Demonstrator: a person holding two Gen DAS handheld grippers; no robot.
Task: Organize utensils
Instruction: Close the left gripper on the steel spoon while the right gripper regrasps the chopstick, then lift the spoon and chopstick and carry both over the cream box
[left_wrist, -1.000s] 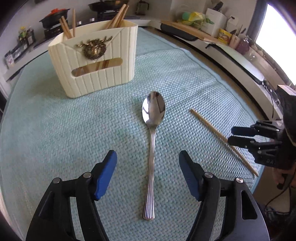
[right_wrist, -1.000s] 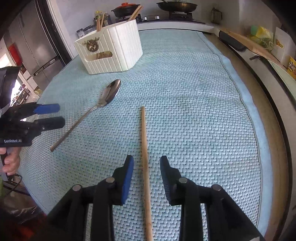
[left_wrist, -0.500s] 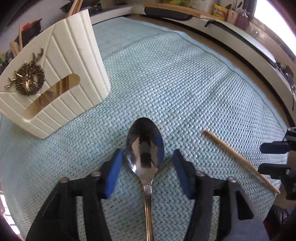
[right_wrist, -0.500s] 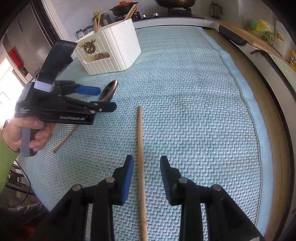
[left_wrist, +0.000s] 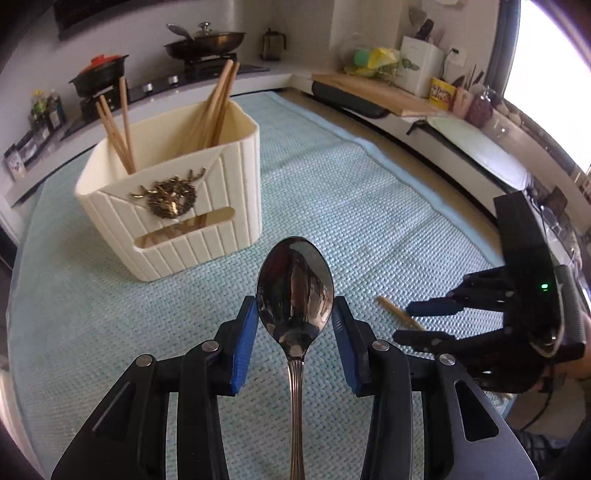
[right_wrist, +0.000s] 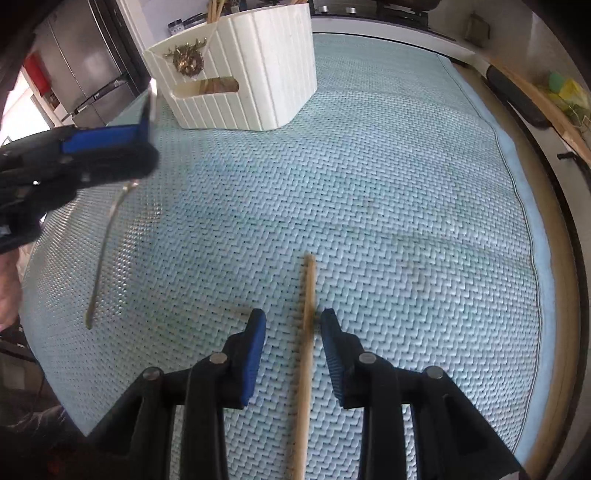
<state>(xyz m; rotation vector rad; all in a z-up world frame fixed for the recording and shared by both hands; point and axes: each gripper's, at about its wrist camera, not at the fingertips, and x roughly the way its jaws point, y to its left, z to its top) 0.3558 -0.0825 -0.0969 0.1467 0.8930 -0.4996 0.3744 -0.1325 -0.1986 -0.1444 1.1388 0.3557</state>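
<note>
Kitchen counters ring your teal woven mat (right_wrist: 369, 184), where the cream utensil caddy (left_wrist: 177, 206) stands ahead-left of both tools, chopsticks (left_wrist: 221, 103) already in it. Your left gripper (left_wrist: 295, 325) clamps the spoon (left_wrist: 294, 288) by its bowl, handle trailing back toward you, lifted off the mat. Your right gripper (right_wrist: 291, 332) is unclenched, straddling 1 loose chopstick (right_wrist: 307, 332) lying lengthwise between its jaws, nearer its right pad.
</note>
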